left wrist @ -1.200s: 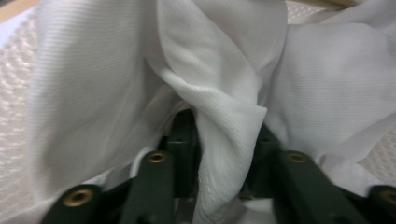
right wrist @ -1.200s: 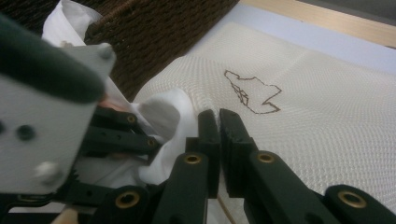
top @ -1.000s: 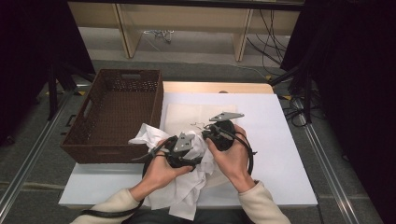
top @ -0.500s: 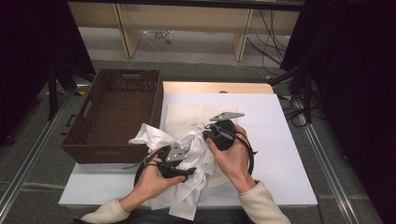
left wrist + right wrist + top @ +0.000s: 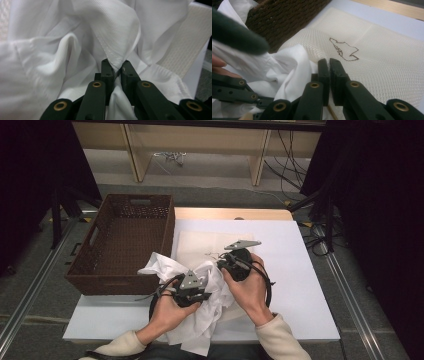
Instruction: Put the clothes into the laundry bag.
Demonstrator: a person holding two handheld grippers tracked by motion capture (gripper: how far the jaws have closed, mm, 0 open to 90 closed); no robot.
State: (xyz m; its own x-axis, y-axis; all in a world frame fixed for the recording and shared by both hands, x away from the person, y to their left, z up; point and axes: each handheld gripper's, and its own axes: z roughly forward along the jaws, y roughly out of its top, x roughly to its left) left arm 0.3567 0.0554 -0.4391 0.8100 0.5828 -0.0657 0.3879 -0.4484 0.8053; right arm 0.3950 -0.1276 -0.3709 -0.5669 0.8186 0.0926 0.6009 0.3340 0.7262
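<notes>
**Both grippers pinching the white cloth at the near edge**

At the bottom centre of the high view, two cream-sleeved forearms come in and bend toward each other. The left hand (image 5: 167, 312) holds the left gripper (image 5: 192, 289) low over the bunched white cloth (image 5: 205, 320), its grey plate facing up. In the left gripper view its fingers (image 5: 107, 72) have just been closing and now pinch a stitched hem fold of the cloth between them. Just right of it and slightly higher in the frame, the right hand (image 5: 250, 292) holds the right gripper (image 5: 232, 261) tilted toward the left one. In the right gripper view its fingers (image 5: 323, 72) are pressed together with a thin edge of white cloth caught between them.

The cloth lies crumpled at lower centre, spilling over the near edge of the white table (image 5: 310, 285) and partly covering a cream mesh mat (image 5: 200, 245) with a small dark outline drawing. At centre left a dark wicker basket (image 5: 122, 240) sits beside the mat. Farther up, grey floor, pale wooden frame legs (image 5: 131, 147) and loose cables (image 5: 172, 156) show, with black curtains at both sides.
</notes>
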